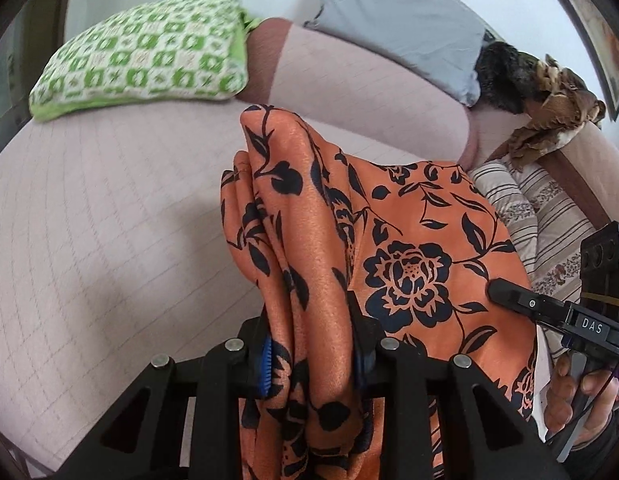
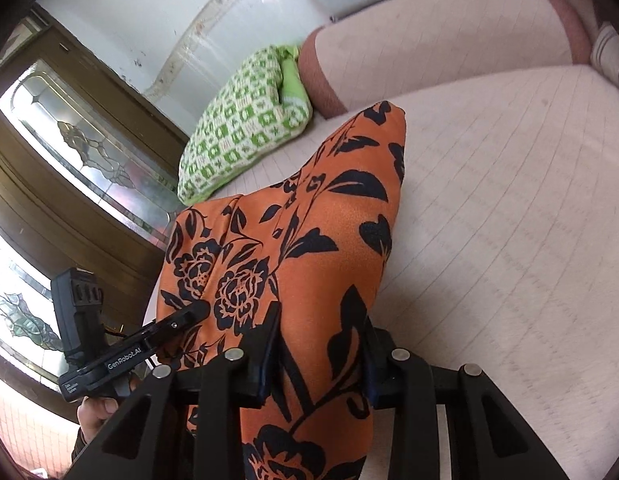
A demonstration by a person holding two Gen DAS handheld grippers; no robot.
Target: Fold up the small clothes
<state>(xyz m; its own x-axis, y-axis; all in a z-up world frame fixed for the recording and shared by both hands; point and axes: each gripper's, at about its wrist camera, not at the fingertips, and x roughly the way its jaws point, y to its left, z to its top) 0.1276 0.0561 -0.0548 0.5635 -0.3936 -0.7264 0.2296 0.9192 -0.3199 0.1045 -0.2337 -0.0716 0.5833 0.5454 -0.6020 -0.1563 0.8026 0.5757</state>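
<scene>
An orange garment with a black flower print point(image 1: 409, 240) hangs lifted above the pink quilted bed point(image 1: 109, 220). My left gripper point(image 1: 313, 356) is shut on a bunched edge of it, and the cloth drapes down between the blue pads. My right gripper point(image 1: 499, 292) pinches the same garment at the right, with a hand point(image 1: 577, 392) on its handle. In the right wrist view the garment point(image 2: 329, 208) runs through my right gripper point(image 2: 319, 356), which is shut on it. My left gripper point(image 2: 197, 310) holds the other edge at the left.
A green patterned pillow point(image 1: 149, 52) point(image 2: 245, 128) lies at the head of the bed point(image 2: 509, 200). A grey pillow point(image 1: 401, 28), a striped cushion point(image 1: 549, 208) and a brown crumpled cloth point(image 1: 549, 92) lie along the far right. A wooden door with leaded glass point(image 2: 89, 152) stands to the left.
</scene>
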